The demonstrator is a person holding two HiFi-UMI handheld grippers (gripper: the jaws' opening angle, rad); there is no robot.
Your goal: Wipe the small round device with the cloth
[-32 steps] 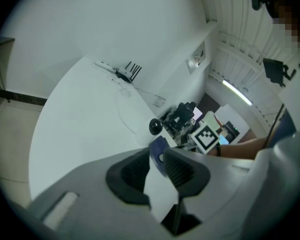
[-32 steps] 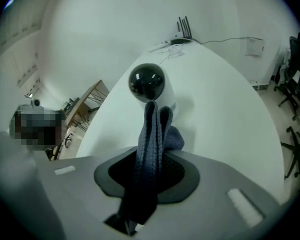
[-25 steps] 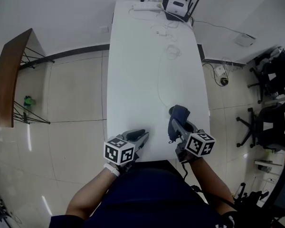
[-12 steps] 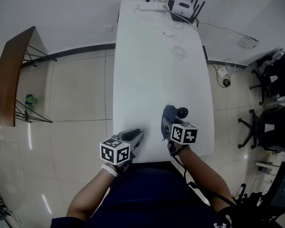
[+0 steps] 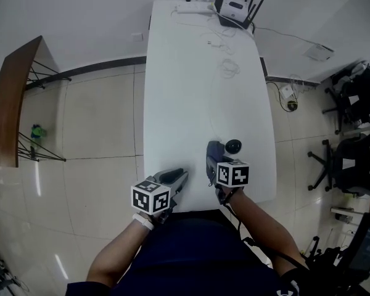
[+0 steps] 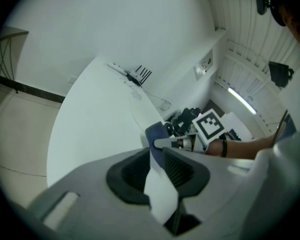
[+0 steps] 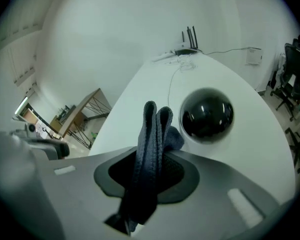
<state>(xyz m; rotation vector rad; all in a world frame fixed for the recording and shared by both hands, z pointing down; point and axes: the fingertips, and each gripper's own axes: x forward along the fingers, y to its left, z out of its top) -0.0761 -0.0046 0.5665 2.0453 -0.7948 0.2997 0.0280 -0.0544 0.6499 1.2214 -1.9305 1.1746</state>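
We see both forearms reaching forward from the bottom of the head view to the near end of the long white table [image 5: 185,91]. The left forearm [image 5: 114,258] angles in from the left, and the left gripper [image 5: 176,177] lies low over the table's near edge, pointing ahead and slightly down. Its jaws stand a little apart, with only the white tabletop showing through the narrow gap. The right forearm [image 5: 259,227] comes in from the right, and the right gripper [image 5: 217,165] tips steeply downward, so the top of its marker cube [image 5: 232,173] faces the head camera. Its jaws are clamped on a folded dark blue-grey cloth [image 7: 151,134], which sticks out past the tips. The small round device [image 7: 207,111], a glossy black dome on a white base, sits on the table just beside the cloth on the right. We cannot tell whether the two touch. The two grippers are near each other, side by side.
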